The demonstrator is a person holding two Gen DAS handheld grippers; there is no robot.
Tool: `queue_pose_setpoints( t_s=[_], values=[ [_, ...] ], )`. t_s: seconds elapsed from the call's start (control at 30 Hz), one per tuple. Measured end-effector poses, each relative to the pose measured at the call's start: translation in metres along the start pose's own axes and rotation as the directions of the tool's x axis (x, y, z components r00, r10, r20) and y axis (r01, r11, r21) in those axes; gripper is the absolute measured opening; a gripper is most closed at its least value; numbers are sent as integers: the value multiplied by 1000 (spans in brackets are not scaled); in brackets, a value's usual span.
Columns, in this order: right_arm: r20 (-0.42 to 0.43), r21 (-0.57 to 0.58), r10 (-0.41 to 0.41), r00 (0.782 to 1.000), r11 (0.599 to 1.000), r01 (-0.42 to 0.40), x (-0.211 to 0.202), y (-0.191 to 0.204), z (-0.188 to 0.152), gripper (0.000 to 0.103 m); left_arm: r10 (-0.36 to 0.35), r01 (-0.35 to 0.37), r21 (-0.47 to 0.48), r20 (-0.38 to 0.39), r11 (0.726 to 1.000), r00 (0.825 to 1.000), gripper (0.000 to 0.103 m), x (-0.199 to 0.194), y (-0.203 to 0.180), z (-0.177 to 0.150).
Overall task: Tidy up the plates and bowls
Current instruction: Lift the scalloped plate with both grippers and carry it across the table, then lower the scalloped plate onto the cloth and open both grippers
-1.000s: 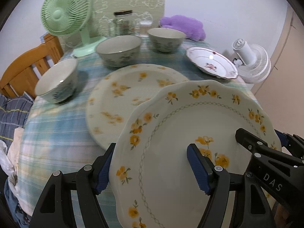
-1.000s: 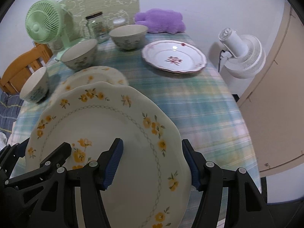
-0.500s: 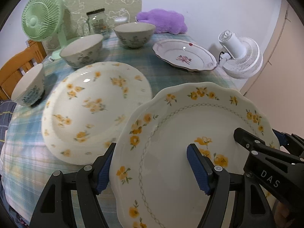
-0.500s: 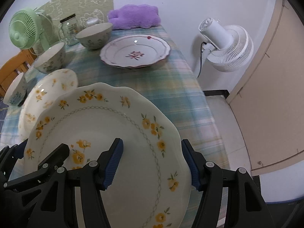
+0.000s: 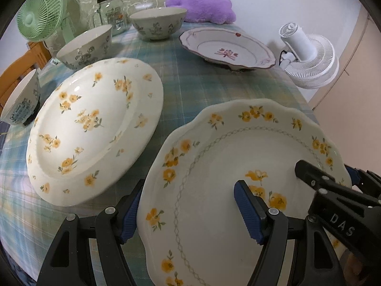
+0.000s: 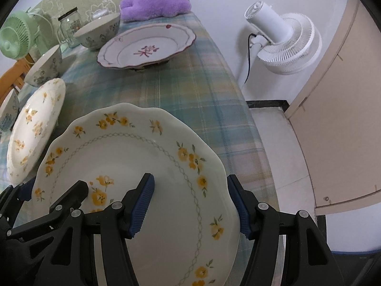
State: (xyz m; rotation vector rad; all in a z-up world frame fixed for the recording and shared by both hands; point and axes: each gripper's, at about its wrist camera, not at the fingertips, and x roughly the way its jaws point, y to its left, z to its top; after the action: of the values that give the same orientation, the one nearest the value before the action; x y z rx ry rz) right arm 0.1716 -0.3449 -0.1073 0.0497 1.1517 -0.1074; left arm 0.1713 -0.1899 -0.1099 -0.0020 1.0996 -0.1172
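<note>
Held aloft over the near edge of the plaid tablecloth (image 5: 190,81): the scalloped yellow-flower plate (image 5: 238,166), pinched at opposite rims by the left gripper (image 5: 188,211) and the right gripper (image 6: 190,202), each with 1 blue pad on the face and 1 behind the rim. Ahead and to the left, flat on the cloth: the round yellow-flower plate (image 5: 95,131), nearer the left gripper and probably the stacking spot. Farther off to the right: the pink-trimmed plate (image 6: 147,47); at the back left, 3 bowls.
</note>
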Motion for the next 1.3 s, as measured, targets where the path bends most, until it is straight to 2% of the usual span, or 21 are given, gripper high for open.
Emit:
queue_pose_setpoints(
  t_s=[0.23,0.3,0.47,0.53,0.6,0.7,0.93,1.23,1.3],
  values=[
    [-15,-6,1,1000,1000,-1,6,2,5,69,11,-11,16,2,1000,1000,75,-1,-1,4],
    [24,-11,-16,1000,1000,16,-2,5,7,70,23,-23,15,9,1000,1000,77,-6,2,7],
    [50,-8,-21,999,1000,22,-19,11,10,72,-58,57,-12,-49,998,997,77,-15,18,12],
    [50,-3,-30,998,1000,30,-25,16,11,73,-66,67,16,-48,998,997,78,-19,19,10],
    [53,3,-8,999,1000,8,-31,21,11,82,-67,69,73,-31,995,997,84,-26,17,8],
    [86,-12,-1,996,1000,2,-44,40,8,83,-84,83,116,-3,990,996,87,-37,22,7],
    [124,-31,4,992,1000,0,-66,89,5,83,-80,72,129,62,989,995,94,-64,68,9],
    [197,-26,17,980,1000,-12,-94,157,11,83,-76,61,127,117,990,990,97,-84,132,19],
    [200,-12,22,980,1000,-20,-96,170,12,83,-57,40,132,127,990,990,99,-86,145,21]
  ],
)
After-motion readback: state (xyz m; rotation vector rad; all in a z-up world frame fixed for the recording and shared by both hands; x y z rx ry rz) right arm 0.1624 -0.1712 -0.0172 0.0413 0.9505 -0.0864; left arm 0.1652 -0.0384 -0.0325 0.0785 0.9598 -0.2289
